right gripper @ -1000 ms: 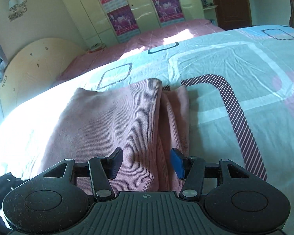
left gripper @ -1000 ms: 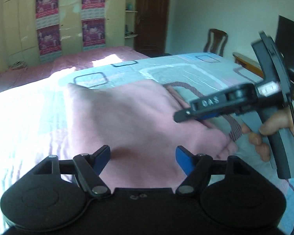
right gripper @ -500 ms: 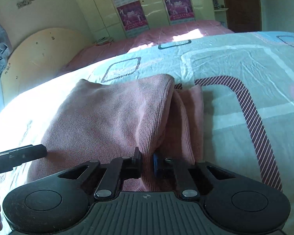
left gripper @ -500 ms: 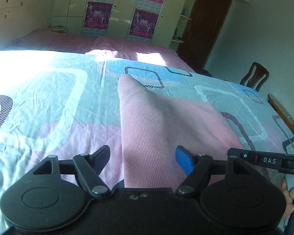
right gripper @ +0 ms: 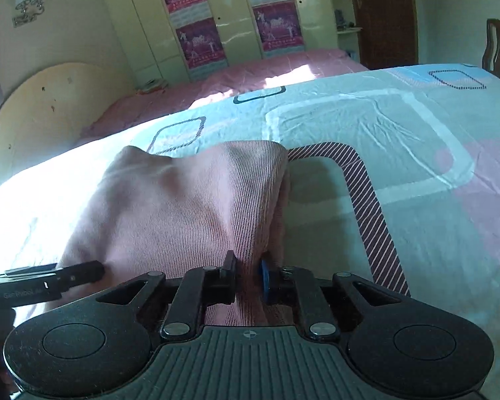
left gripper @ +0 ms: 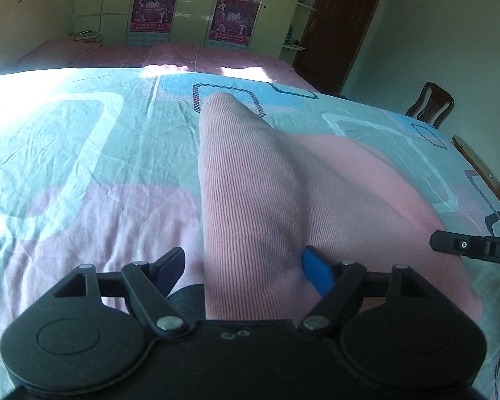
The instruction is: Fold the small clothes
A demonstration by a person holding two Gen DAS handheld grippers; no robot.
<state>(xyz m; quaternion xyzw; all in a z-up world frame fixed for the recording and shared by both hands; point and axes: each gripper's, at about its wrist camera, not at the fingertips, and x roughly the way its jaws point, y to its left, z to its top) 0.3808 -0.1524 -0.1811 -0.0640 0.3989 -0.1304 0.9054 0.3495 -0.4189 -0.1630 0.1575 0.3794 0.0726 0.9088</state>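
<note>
Left wrist view: the left gripper (left gripper: 243, 263) stands wide, its jaws having just opened a little further; the near end of the pink garment (left gripper: 283, 206) lies between them, the black finger clear of the cloth at its left edge, and whether the blue pad touches I cannot tell; the garment runs from bottom centre up to a raised corner in the upper middle of the frame, and spreads toward the right; the bed (left gripper: 66, 166) to the left of it is open sheet, bare out to the frame edge; at the right edge the right gripper's tip shows, with the letters "DA" legible on it; posters (left gripper: 153, 8) at the top carry "2010".

Right wrist view: the right gripper (right gripper: 248, 276) is nearly closed, pinching a fold of the garment (right gripper: 183, 206) at bottom centre; the fold's right edge rises toward mid-frame, with bare sheet (right gripper: 416, 173) to its right; the left gripper's tip enters from lower left, its faint print unreadable; a headboard (right gripper: 50, 106) and wall lamp (right gripper: 28, 8) appear only here.
</note>
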